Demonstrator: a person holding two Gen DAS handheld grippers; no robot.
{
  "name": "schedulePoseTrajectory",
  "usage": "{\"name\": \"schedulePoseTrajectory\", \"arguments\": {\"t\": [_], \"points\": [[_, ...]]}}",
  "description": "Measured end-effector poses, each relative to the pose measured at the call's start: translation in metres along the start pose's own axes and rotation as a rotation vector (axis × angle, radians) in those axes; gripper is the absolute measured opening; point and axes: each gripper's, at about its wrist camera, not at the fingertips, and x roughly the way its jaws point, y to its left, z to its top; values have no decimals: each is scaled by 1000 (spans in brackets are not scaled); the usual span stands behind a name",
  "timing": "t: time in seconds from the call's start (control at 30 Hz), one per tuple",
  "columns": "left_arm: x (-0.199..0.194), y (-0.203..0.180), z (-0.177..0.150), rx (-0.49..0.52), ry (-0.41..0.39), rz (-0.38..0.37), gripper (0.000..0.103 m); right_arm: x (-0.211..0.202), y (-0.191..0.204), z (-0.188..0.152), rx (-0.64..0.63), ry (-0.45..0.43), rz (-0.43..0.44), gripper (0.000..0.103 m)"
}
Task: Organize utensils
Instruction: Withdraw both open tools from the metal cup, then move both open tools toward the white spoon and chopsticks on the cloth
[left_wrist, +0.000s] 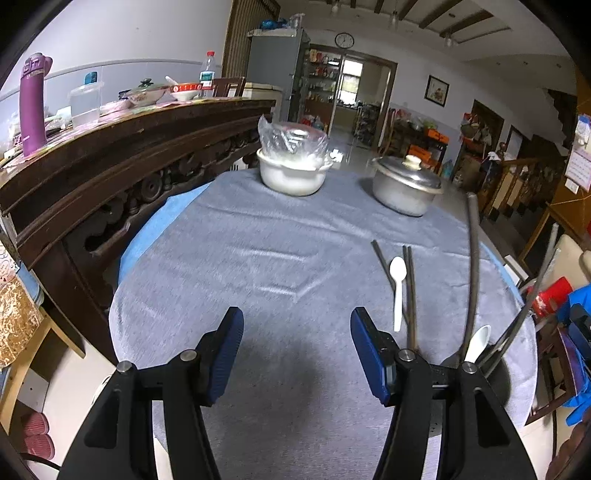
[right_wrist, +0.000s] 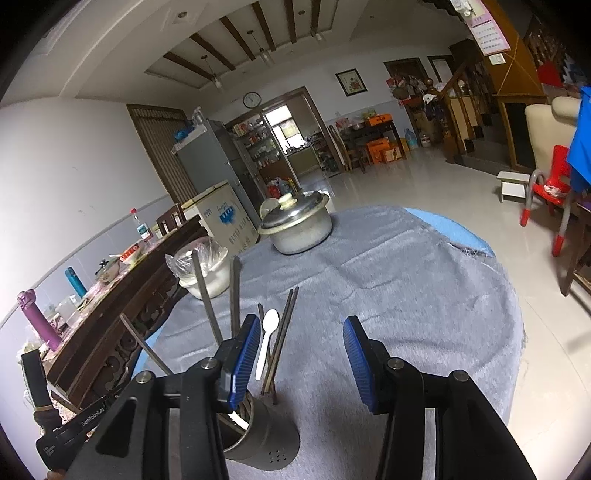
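A white plastic spoon (left_wrist: 398, 291) (right_wrist: 266, 339) lies on the grey cloth (left_wrist: 258, 251), with dark chopsticks (left_wrist: 410, 295) (right_wrist: 283, 332) on both sides of it. A metal utensil holder (right_wrist: 258, 439) stands on the near side of the table, partly behind the right gripper's left finger. Several long chopsticks (right_wrist: 207, 295) (left_wrist: 472, 258) and a second white spoon (left_wrist: 478, 343) stick out of it. My left gripper (left_wrist: 297, 343) is open over bare cloth, to the left of the lying spoon. My right gripper (right_wrist: 301, 354) is open with nothing between its pads, just right of the holder.
A white pot under a plastic bag (left_wrist: 291, 173) and a lidded metal pot (left_wrist: 406, 188) (right_wrist: 299, 225) stand at the table's far side. A dark carved sideboard (left_wrist: 110, 158) with a purple bottle (left_wrist: 33, 103) runs along the left. A red chair (right_wrist: 546, 184) stands at the right.
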Motion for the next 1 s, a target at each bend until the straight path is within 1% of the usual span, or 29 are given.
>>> {"name": "schedulePoseTrajectory", "arguments": {"t": [0.13,0.43,0.63,0.73,1.0], "points": [[5,3,0,-2,18,11,61,11,-5,-2,15,42,-25,50],[18,5,0,4,43,31,61,46,-17,-13,28,175,-88,50],[27,5,1,14,61,48,61,66,-32,-22,61,245,-104,50],[31,4,1,20,68,57,61,70,-36,-25,63,249,-102,50],[40,0,1,46,85,85,61,74,-35,-26,29,208,-72,50]]}}
